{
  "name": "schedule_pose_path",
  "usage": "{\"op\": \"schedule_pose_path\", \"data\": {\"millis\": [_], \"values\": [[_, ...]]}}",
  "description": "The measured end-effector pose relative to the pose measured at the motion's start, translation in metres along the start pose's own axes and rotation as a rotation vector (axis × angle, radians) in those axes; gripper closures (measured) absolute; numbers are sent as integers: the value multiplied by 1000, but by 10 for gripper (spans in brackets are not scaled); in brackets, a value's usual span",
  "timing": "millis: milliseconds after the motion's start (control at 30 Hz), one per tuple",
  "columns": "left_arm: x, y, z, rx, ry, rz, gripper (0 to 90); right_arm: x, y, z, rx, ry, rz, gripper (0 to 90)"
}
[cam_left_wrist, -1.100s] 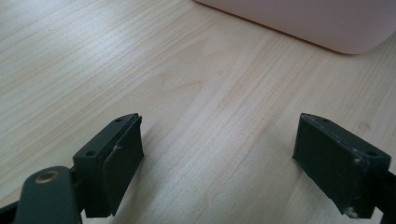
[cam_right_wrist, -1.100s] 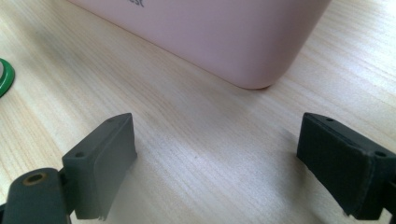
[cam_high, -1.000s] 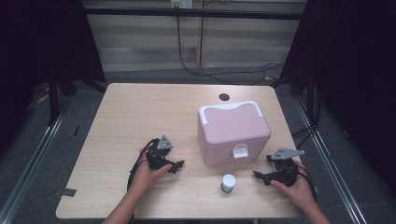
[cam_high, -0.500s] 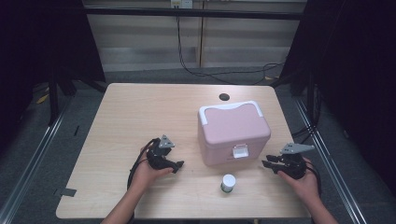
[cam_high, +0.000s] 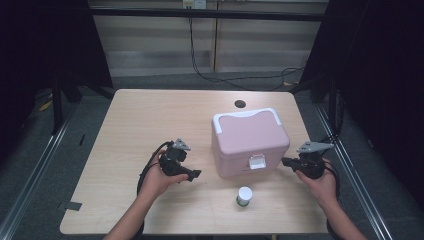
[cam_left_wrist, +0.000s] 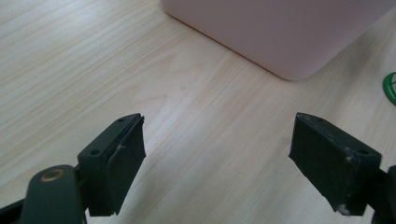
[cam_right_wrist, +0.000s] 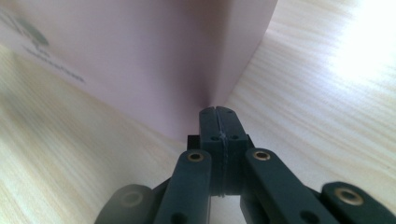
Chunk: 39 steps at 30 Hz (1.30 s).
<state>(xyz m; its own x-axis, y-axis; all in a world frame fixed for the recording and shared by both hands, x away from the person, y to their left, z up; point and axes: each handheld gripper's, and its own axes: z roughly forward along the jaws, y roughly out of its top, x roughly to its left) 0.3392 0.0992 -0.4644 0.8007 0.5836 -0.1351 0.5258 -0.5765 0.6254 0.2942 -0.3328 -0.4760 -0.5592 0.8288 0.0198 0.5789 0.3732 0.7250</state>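
Note:
A pink cooler box (cam_high: 250, 142) with a white lid rim and a white front latch (cam_high: 257, 161) stands right of the table's centre. A small white-capped jar (cam_high: 244, 196) stands in front of it. My left gripper (cam_high: 188, 171) hovers left of the box with its jaws wide open and empty; in the left gripper view (cam_left_wrist: 217, 154) the box's lower corner (cam_left_wrist: 280, 32) lies ahead. My right gripper (cam_high: 288, 162) points at the box's right side. Its jaws (cam_right_wrist: 218, 123) have just been closing and now meet with nothing between them, close to the box's corner (cam_right_wrist: 140, 60).
The light wooden table (cam_high: 150, 120) has a dark round hole (cam_high: 240, 104) near its far edge. Metal rails run along both sides of the table. A green ring-shaped edge (cam_left_wrist: 390, 86) shows at the right border of the left gripper view.
The right gripper's jaws went from wide open to shut, and that hand rose and moved towards the box's right side. The left hand lifted slightly off the table.

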Motion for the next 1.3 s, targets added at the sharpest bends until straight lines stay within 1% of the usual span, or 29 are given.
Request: {"op": "schedule_pose_path", "data": {"millis": [33, 67, 133, 267, 300, 367, 433, 467, 500, 533, 600, 667, 700, 800, 900, 933, 967, 1000, 1233, 1267, 1300], "values": [[0, 1, 0, 8, -10, -2, 180, -1, 2, -2, -2, -12, 1, 900], [-1, 2, 0, 6, -15, -9, 180, -1, 2, -2, -2, -12, 1, 900], [-2, 3, 0, 7, -8, -9, 180, -3, 6, -4, -13, -20, -4, 900], [-3, 6, 1, 7, -6, -7, 180, -4, 10, -4, -26, -22, -10, 900], [-4, 7, 1, 5, -14, -6, 180, -5, 12, -4, -35, -29, -7, 900], [-6, 9, 2, 10, -20, -4, 180, -5, 13, -2, -33, -27, 0, 900], [-8, 11, 2, 18, -27, 8, 180, -7, 14, 0, -39, -30, -2, 900], [-9, 12, 2, 22, -40, 8, 180, -7, 15, 1, -40, -26, 2, 900], [-10, 12, 2, 14, -41, -5, 180, -8, 16, 2, -41, -25, -4, 900], [-11, 13, 2, 26, -46, 6, 180, -10, 18, 2, -45, -21, 0, 900], [-11, 13, 2, 26, -41, 9, 180, -10, 19, 3, -52, -22, 3, 900], [-11, 13, 1, 26, -39, -1, 180, -12, 22, 3, -61, -22, 9, 900], [-11, 12, 1, 29, -36, 2, 180, -13, 23, 4, -65, -22, 12, 900], [-9, 11, 0, 37, -37, 2, 180, -14, 25, 4, -82, -12, 27, 900], [-10, 10, 0, 32, -32, -3, 180, -12, 27, 5, -88, -14, 24, 900], [-9, 10, 0, 36, -34, 2, 180, -12, 27, 6, -92, -2, 23, 900], [-10, 10, 0, 32, -39, -6, 180, -10, 28, 7, -91, -6, 20, 900], [-10, 10, 0, 30, -40, -5, 180, -8, 29, 9, -90, 1, 21, 900], [-9, 8, 0, 38, -38, -3, 180, -6, 32, 11, -87, -2, 9, 900], [-9, 8, 0, 40, -41, -3, 180, -5, 33, 11, -95, 7, 16, 900], [-9, 8, 0, 38, -41, -3, 180, -5, 34, 11, -98, 7, 13, 900]]}}
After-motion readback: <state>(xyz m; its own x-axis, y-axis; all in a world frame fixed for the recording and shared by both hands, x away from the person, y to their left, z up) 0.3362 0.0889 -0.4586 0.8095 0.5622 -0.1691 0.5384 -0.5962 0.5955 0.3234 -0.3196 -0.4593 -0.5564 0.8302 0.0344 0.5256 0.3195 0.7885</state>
